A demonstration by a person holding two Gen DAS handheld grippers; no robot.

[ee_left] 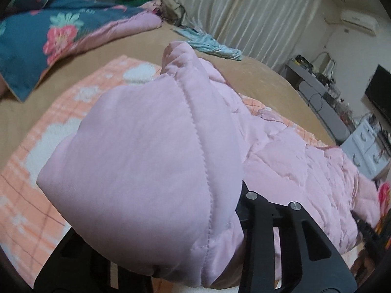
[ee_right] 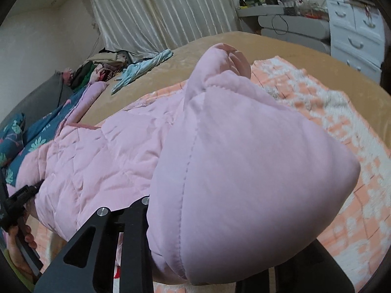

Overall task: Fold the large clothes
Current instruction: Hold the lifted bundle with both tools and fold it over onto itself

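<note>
Left gripper (ee_left: 185, 263): jaws closed on a corner of the pink quilted garment (ee_left: 151, 161), padded fabric bunched between the black fingers (ee_left: 268, 232) and spilling over them toward 12 o'clock. Right gripper (ee_right: 212, 263): likewise clamped on another corner of the same garment (ee_right: 244, 171), cloth draped over its fingers (ee_right: 117, 239). In the right wrist view the other tool, held in a hand (ee_right: 17, 251), shows at 8 o'clock. The garment's middle stretches between the two grips, sagging onto an orange-and-white checked blanket (ee_left: 29, 171) at 9 o'clock of the left view. Beneath lies the tan bed cover (ee_left: 122, 48). Farther off, at 10 o'clock, a blue floral quilt (ee_left: 56, 29) with pink lining; at 12 o'clock a light-blue cloth (ee_left: 215, 46). Beyond, pale pleated curtains (ee_left: 244, 12); at 3 o'clock white drawers (ee_left: 366, 146) and a grey desk (ee_left: 317, 97).
</note>
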